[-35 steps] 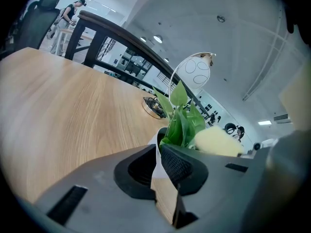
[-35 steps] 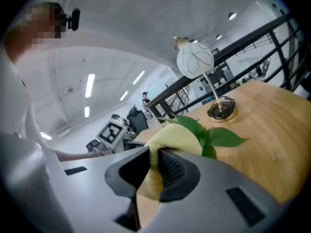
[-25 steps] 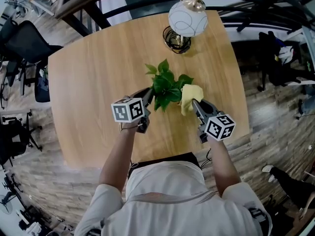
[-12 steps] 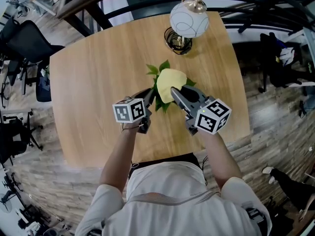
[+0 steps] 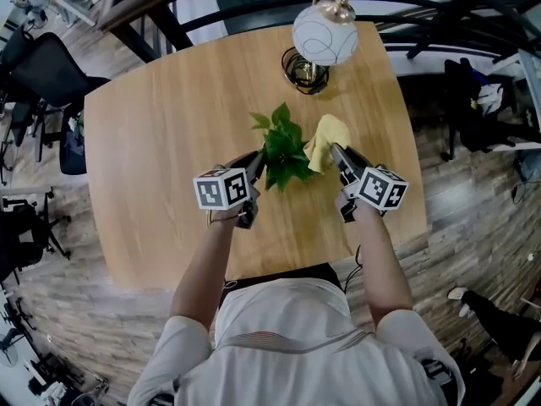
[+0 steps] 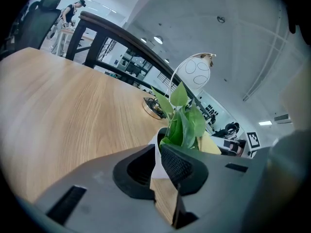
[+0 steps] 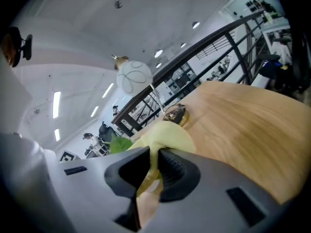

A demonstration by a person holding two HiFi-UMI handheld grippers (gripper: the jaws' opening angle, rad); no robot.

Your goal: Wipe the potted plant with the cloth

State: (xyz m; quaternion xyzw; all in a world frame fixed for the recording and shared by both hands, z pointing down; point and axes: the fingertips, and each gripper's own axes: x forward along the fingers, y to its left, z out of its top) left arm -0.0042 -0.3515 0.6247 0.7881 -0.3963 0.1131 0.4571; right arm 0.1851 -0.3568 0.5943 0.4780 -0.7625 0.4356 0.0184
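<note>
A small leafy green plant (image 5: 283, 146) stands mid-table in a white pot (image 6: 157, 166); in the head view the leaves hide the pot. My left gripper (image 5: 256, 166) reaches in from the plant's left, shut on the pot's rim; the white wall sits pinched between its jaws in the left gripper view, under the leaves (image 6: 184, 123). To the plant's right, my right gripper (image 5: 336, 151) is shut on a yellow cloth (image 5: 325, 135). The cloth (image 7: 165, 139) bunches out ahead of the jaws, beside the foliage, with a green leaf (image 7: 119, 144) just to its left.
A lamp with a white globe shade (image 5: 324, 34) on a curved arm and a round dark base (image 5: 303, 66) stands at the far side of the wooden table (image 5: 169, 117). Dark railings, office chairs and a wood-plank floor surround the table.
The right gripper swept the cloth leftward over the top of the plant, then drew it back to the plant's right side. The left gripper and the pot stayed put.
</note>
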